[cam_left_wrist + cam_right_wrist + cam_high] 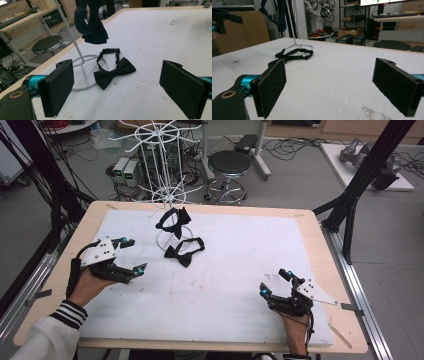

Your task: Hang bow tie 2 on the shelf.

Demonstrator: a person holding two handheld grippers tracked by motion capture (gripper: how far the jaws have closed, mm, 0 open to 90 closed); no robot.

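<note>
A black bow tie [184,251] [113,70] [293,54] lies flat on the white mat, its strap looped by the base ring of a white wire rack [167,165] [82,72] [294,30]. A second dark bow tie [172,221] [91,25] hangs from that rack. My left gripper [132,256] [122,90] hovers open at the table's left, pointing at the lying tie from a short way off. My right gripper [274,282] [337,87] is open low over the mat at the front right, nothing between its jaws.
The white mat [235,265] covers most of the wooden table [320,235]. Beyond the far edge stand a black stool [228,167], boxes and cables on the floor. A black frame post [365,175] rises at the right.
</note>
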